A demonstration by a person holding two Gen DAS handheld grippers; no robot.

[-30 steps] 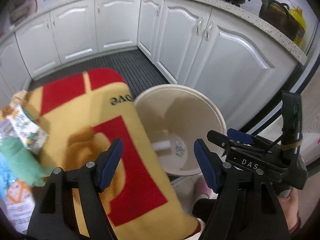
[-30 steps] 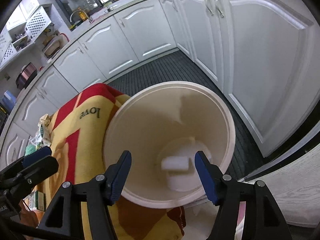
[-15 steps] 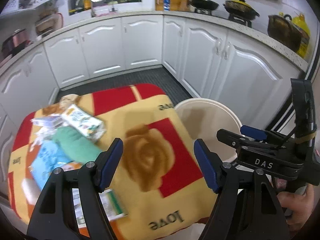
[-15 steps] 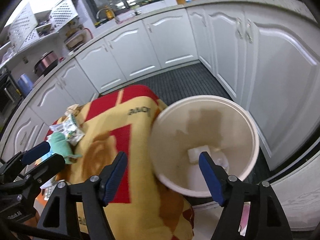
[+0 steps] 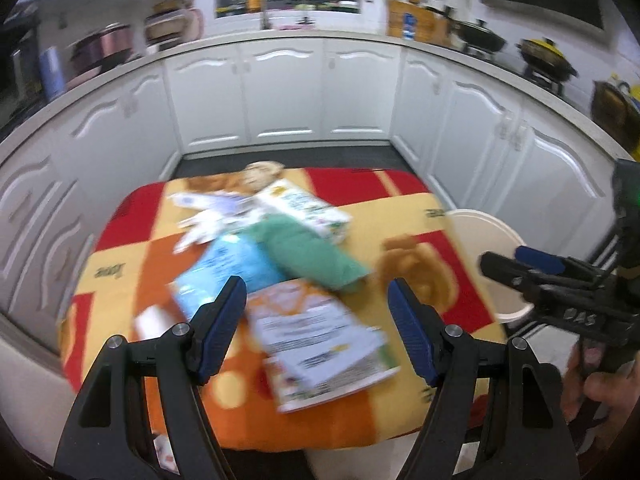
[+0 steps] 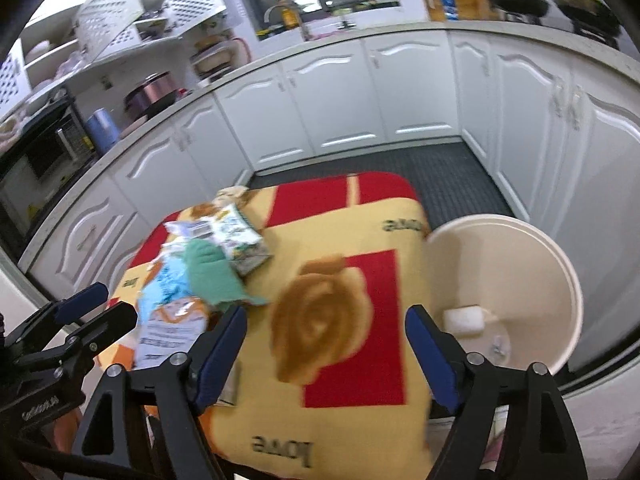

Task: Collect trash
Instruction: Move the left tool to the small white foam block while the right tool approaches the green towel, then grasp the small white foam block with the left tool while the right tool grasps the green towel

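Left gripper [image 5: 316, 312] jaws stand apart and empty; right gripper [image 6: 326, 340] jaws, just opening, hold nothing

Bare blanket [image 6: 340, 264] beside wrapper pile [image 6: 208, 264]

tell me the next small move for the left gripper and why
Probably lower the left gripper onto the orange-and-white packet directly ahead of it. Its jaws are open and empty, that packet is the nearest trash on the blanket, and the bin has plenty of room.
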